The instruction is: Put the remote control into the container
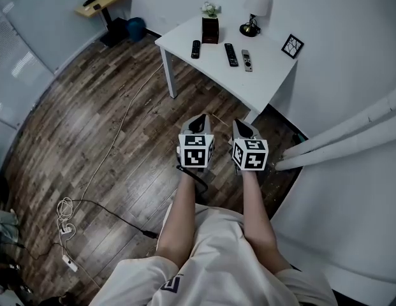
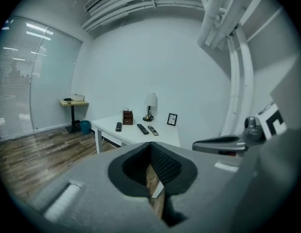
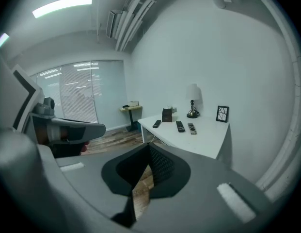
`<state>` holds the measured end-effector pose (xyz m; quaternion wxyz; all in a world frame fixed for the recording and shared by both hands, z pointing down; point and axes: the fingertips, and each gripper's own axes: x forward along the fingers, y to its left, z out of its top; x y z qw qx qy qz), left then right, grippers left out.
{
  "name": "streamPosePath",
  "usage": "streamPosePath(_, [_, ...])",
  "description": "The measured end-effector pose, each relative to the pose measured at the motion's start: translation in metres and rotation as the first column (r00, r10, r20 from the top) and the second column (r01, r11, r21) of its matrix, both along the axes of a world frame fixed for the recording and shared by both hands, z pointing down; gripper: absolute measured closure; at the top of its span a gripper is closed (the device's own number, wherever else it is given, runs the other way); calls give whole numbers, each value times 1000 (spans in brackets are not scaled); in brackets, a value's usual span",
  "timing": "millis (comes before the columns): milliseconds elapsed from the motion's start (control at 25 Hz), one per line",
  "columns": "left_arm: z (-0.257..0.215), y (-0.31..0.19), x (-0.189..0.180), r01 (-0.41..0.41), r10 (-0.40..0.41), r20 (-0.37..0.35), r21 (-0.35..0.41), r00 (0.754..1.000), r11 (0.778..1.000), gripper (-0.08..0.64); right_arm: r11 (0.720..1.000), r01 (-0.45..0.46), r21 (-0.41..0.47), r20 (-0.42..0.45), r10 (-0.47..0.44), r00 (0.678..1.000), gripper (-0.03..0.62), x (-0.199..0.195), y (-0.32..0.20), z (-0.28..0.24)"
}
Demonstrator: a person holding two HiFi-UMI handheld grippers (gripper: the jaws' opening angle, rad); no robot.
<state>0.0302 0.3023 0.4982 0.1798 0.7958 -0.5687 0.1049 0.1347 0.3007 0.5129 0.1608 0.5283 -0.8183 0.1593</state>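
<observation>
Three remote controls lie on the white table (image 1: 264,85): a black one (image 1: 196,48) at the left, a longer black one (image 1: 231,54) in the middle, a grey one (image 1: 247,60) at the right. A brown box-shaped container (image 1: 210,29) stands behind them. My left gripper (image 1: 198,122) and right gripper (image 1: 243,128) are held side by side over the floor, short of the table's near corner, both shut and empty. In the left gripper view its jaws (image 2: 151,147) point toward the remotes (image 2: 142,128) and container (image 2: 127,117). The right gripper's own view shows its jaws (image 3: 149,150) facing the remotes (image 3: 180,126) and container (image 3: 166,115).
A lamp (image 1: 254,10) and a small picture frame (image 1: 292,45) stand at the table's back. Cables and a power strip (image 1: 67,231) trail over the wood floor. A small side table (image 1: 103,2) with a blue bin (image 1: 136,27) stands far left. White pipes (image 1: 351,136) lean at the right.
</observation>
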Motion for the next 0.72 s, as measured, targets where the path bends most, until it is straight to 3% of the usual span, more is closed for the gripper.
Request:
streamPosePath(160, [1, -35, -12, -30, 30, 20, 1, 999, 1000, 556, 1000, -26, 6, -5, 26, 1000, 591, -11, -34, 1])
streamPosePath(320, [-4, -66, -26, -62, 61, 50, 32, 997, 998, 555, 998, -30, 46, -90, 35, 995, 591, -23, -66, -1])
streamPosePath(480, [-1, -87, -50, -54, 52, 70, 32, 996, 998, 555, 997, -44, 70, -85, 50, 995, 591, -42, -83, -3])
streamPosePath(720, [12, -99, -54, -78, 77, -29, -15, 997, 997, 555, 997, -40, 61, -160, 49, 986, 591, -47, -90, 8])
